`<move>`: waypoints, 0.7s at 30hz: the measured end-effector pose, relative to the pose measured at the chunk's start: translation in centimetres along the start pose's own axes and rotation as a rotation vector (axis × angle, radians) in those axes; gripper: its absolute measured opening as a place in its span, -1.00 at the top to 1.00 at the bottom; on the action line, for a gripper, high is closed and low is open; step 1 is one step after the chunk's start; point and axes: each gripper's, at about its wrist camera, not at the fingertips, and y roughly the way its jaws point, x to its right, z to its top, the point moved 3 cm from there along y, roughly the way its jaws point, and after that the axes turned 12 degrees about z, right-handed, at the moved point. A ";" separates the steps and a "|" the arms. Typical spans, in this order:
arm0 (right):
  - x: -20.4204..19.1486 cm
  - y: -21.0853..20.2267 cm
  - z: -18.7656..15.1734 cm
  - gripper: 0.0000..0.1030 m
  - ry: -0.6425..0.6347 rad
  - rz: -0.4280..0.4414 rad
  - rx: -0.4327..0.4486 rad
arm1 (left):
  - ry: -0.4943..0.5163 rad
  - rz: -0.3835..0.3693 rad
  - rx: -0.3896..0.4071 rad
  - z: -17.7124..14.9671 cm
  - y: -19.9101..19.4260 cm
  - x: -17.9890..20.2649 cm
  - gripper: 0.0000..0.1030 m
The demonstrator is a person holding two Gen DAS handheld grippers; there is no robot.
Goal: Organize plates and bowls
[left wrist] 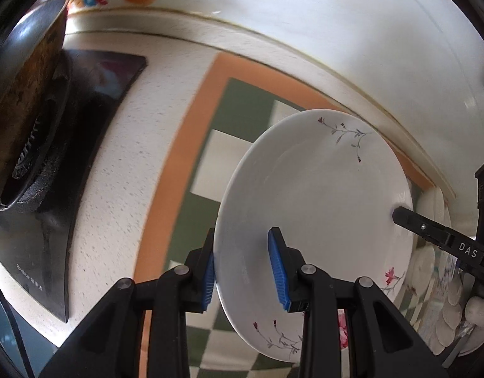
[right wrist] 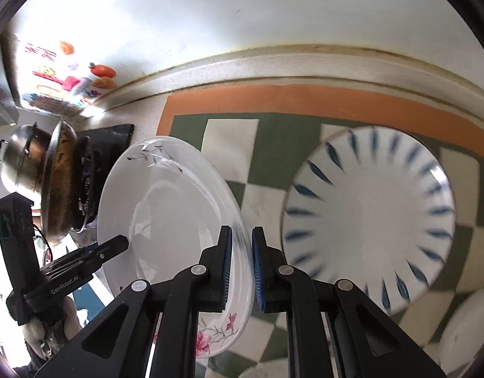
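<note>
Plate (left wrist: 314, 189), rim clamped by both fingers (left wrist: 277, 267)

Domestic kitchen. Evidence: speckled stone countertop (left wrist: 122, 170) carrying a black glass gas hob (left wrist: 53, 189), a scorched wok (right wrist: 60, 186) on its burner, glossy white wall (right wrist: 242, 9), checked mat (right wrist: 267, 132) bearing crockery.

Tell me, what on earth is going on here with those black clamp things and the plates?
A person is sorting dishes on a kitchen counter with a hand-held clamp in each hand. The left gripper and the right gripper pinch opposite edges of one white floral plate, holding it tilted above the checkered mat. A blue-striped plate lies on that mat, and a wok sits on the stove.
</note>
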 end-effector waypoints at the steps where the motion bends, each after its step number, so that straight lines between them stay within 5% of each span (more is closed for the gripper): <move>1: 0.2 -0.8 -0.5 0.71 0.004 0.003 0.010 | 0.019 0.001 0.004 -0.6 -0.4 0.7 0.45; 10: 4.1 -8.2 -9.4 0.71 0.062 -0.017 0.084 | 0.164 -0.031 -0.023 -7.1 -1.7 7.1 0.45; 21: 10.9 -10.6 -20.1 0.71 0.184 -0.034 0.086 | 0.314 0.004 -0.111 -13.5 2.0 12.7 0.45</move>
